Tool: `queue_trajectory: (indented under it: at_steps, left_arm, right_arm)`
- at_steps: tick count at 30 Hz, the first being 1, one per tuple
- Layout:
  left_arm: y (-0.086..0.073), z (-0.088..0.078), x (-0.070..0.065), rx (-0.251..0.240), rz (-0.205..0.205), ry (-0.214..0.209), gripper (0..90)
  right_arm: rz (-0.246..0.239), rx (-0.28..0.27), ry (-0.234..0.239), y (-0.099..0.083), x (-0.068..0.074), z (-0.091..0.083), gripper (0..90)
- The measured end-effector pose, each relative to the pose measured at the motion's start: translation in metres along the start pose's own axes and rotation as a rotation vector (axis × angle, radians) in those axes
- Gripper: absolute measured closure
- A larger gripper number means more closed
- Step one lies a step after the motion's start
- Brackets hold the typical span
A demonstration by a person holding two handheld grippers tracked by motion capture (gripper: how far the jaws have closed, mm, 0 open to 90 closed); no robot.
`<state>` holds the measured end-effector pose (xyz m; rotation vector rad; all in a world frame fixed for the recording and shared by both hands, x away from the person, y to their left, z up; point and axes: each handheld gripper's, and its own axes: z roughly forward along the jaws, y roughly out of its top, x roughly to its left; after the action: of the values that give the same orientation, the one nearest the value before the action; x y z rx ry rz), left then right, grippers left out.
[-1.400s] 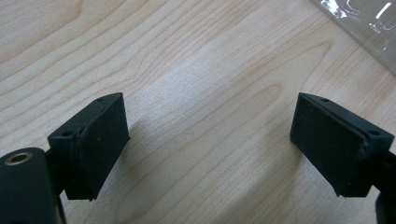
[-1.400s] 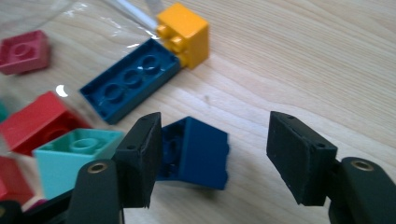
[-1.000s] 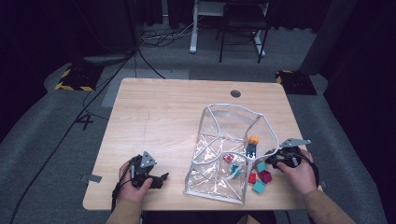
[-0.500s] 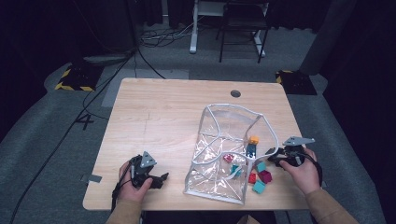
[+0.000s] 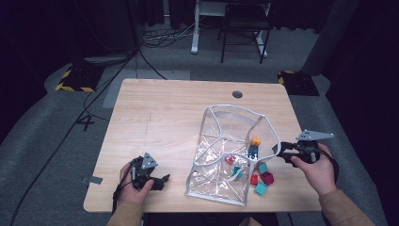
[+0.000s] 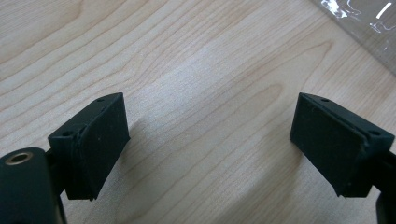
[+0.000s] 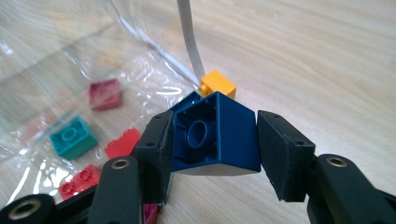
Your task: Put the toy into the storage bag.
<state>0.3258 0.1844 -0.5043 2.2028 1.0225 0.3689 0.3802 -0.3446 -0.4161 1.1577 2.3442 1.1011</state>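
Left gripper [image 5: 162, 179] rests low in the left hand [image 5: 134, 186], jaws spread wide, nothing between them. Right gripper [image 7: 212, 140], raised in the right hand [image 5: 320, 167], has just been closing its jaws, a load clamped between the pads.

A wooden table [image 5: 169, 113] carries a clear bag [image 5: 221, 155] and toy bricks [image 5: 263, 179].

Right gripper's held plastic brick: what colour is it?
Dark blue plastic brick, clamped in the right gripper; clearest in the right gripper view.
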Motion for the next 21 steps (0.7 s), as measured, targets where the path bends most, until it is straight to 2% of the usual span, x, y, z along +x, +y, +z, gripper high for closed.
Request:
queue_trajectory:
  at_steps: [10, 21]
  left_arm:
    - [0.0, 0.0, 0.0, 0.0, 0.0, 0.0, 11.7]
    - [0.0, 0.0, 0.0, -0.001, -0.003, -0.002, 11.7]
  right_arm:
    - [-0.006, -0.066, -0.004, 0.026, 0.0, -0.034, 48.4]
    - [-0.018, -0.123, -0.004, 0.053, 0.001, -0.057, 48.4]
